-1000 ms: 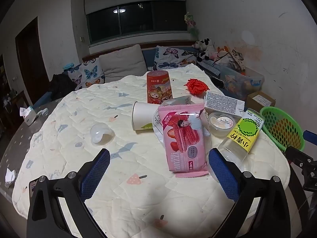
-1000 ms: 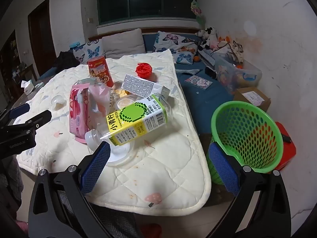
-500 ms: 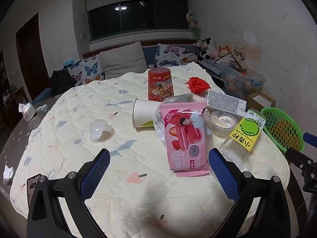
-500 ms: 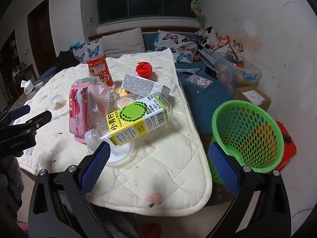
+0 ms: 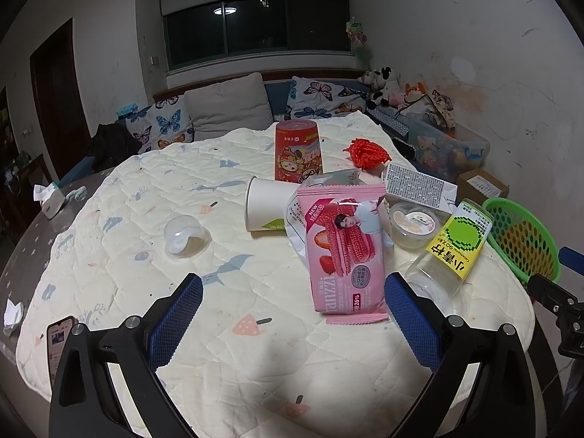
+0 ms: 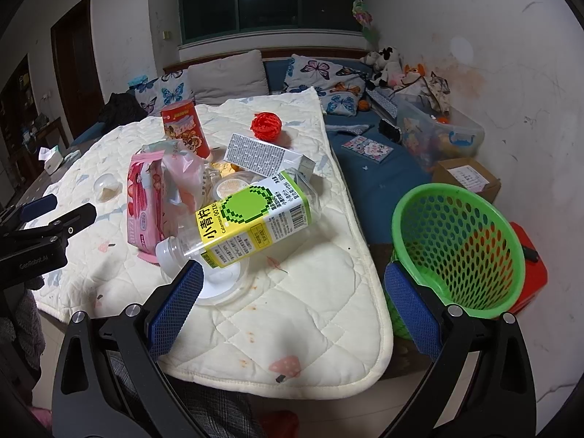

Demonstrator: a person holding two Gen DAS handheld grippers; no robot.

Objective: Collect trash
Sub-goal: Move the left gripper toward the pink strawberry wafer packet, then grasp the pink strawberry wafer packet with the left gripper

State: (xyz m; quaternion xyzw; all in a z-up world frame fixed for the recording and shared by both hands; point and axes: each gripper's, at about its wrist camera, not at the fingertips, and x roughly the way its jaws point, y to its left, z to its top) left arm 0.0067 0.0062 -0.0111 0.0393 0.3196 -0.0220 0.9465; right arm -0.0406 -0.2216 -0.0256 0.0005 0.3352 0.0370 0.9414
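right tongs (image 6: 292, 310) spread wide, empty | bottle (image 6: 241, 222) lying on quilt (image 6: 310, 314) | green basket (image 6: 456, 244) beside table

A pink snack wrapper (image 5: 345, 252) lies flat at centre frame, its lower end nearest the camera. Just right of it, a clear bottle with a yellow-green label (image 5: 452, 248) lies on its side, mouth toward the lower centre. A white paper cup (image 5: 264, 210) lies tipped over left of the wrapper (open end facing left). Behind it stands a red canister (image 5: 298, 151), upright. A green mesh basket (image 6: 458, 246) sits at right.
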